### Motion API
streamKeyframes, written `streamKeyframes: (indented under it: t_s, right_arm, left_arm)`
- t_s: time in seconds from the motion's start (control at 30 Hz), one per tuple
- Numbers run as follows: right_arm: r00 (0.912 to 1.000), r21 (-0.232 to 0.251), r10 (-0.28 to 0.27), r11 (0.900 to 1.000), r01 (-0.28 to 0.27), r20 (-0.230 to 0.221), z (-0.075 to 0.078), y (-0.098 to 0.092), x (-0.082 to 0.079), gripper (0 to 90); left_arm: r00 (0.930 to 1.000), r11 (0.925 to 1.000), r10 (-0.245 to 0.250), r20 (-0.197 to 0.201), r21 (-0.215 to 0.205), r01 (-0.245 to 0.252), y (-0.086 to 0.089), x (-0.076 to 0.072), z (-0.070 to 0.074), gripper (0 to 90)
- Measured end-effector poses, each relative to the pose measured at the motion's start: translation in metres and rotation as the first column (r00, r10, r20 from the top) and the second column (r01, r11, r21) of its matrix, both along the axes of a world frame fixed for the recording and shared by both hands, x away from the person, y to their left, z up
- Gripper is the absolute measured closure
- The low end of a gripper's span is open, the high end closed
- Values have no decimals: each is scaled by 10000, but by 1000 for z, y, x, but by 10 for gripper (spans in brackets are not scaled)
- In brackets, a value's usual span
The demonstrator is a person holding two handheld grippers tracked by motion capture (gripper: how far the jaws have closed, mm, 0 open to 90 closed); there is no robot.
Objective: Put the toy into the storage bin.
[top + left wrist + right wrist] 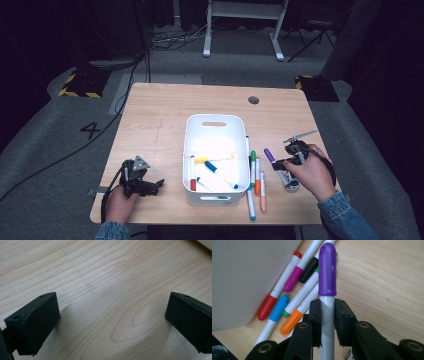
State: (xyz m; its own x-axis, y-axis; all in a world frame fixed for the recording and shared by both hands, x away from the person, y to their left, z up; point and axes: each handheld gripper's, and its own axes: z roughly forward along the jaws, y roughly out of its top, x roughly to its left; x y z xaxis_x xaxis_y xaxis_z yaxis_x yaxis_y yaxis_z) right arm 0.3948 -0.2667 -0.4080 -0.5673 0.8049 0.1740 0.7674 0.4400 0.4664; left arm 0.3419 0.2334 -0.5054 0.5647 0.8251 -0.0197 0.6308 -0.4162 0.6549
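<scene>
My right gripper (278, 164) (327, 315) is shut on a white marker with a purple cap (327, 270) (269, 154), held above the table to the right of the white bin (215, 122). Several markers (256, 175) (294, 297) lie on the table along the bin's right side, with red, blue, orange, green, magenta and black caps. Inside the bin lie more markers (216, 171), among them red, yellow and blue ones. My left gripper (159, 183) (112, 317) rests on the table left of the bin, open, with bare wood between its jaws.
The light wooden table (160, 107) has a round cable hole (253, 100) at the back right. Cables (65, 155) trail over the grey floor at the left, and a white desk frame (245, 25) stands beyond the table.
</scene>
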Motion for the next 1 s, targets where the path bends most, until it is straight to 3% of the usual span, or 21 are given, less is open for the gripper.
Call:
streamKeyframes:
  t_s: [0.4, 0.63, 1.0]
  right_arm:
    - [9954, 548, 511, 9969, -557, 807, 35, 14, -8, 771]
    - [9934, 1139, 791, 9896, -883, 831, 47, 23, -14, 771]
    - [9816, 1322, 1496, 9774, -1649, 1183, 66, 46, -23, 771]
  left_arm:
    - [10000, 10000, 1, 0, 2, -1, 0, 0, 0, 0]
    - [10000, 10000, -5, 14, 3, 5, 0, 0, 0, 0]
    - [10000, 10000, 2, 3, 4, -2, 0, 0, 0, 0]
